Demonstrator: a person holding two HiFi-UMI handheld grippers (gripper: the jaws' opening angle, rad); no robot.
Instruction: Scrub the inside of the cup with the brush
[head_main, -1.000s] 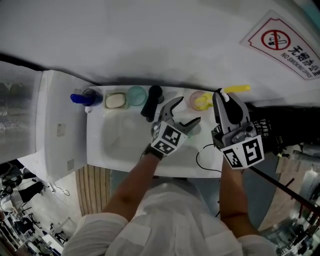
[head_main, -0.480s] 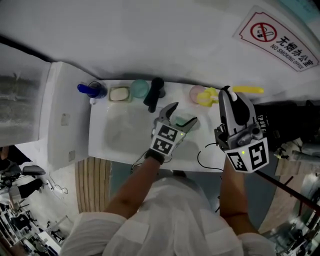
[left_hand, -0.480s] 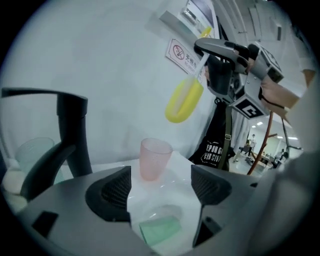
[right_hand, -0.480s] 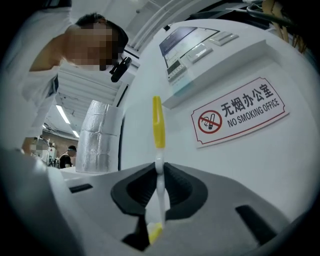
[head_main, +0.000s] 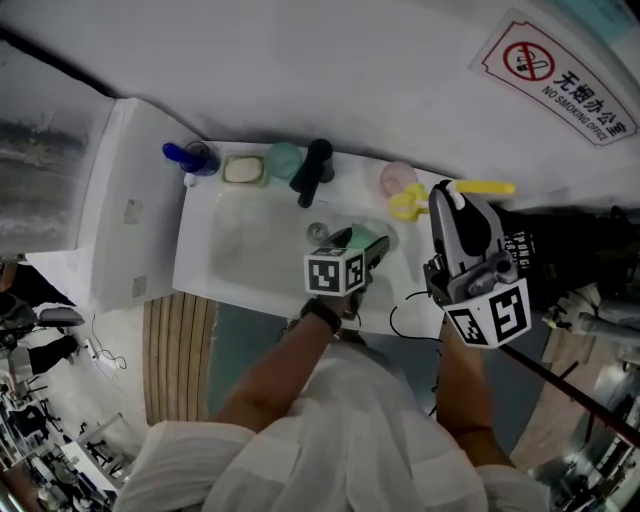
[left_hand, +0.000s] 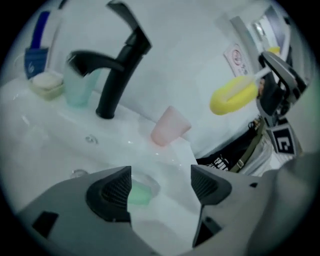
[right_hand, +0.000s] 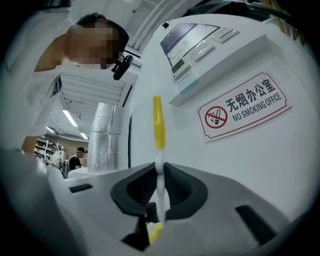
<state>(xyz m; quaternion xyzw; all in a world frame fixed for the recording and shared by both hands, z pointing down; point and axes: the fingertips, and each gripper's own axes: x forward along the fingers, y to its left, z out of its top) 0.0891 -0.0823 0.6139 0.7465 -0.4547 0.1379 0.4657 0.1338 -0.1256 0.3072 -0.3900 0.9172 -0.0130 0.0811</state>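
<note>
Green cup (head_main: 368, 240) in sink (head_main: 240, 250); yellow brush (right_hand: 158, 122) clamped between jaws.

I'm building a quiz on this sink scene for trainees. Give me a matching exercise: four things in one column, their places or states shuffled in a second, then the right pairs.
1. brush
2. green cup
3. pink cup
4. black faucet

A. on the sink's back rim, right of the faucet
B. low in the sink, just ahead of the open left gripper
C. clamped in the right gripper
D. standing between the teal cup and the pink cup

Pairs: 1-C, 2-B, 3-A, 4-D
</note>
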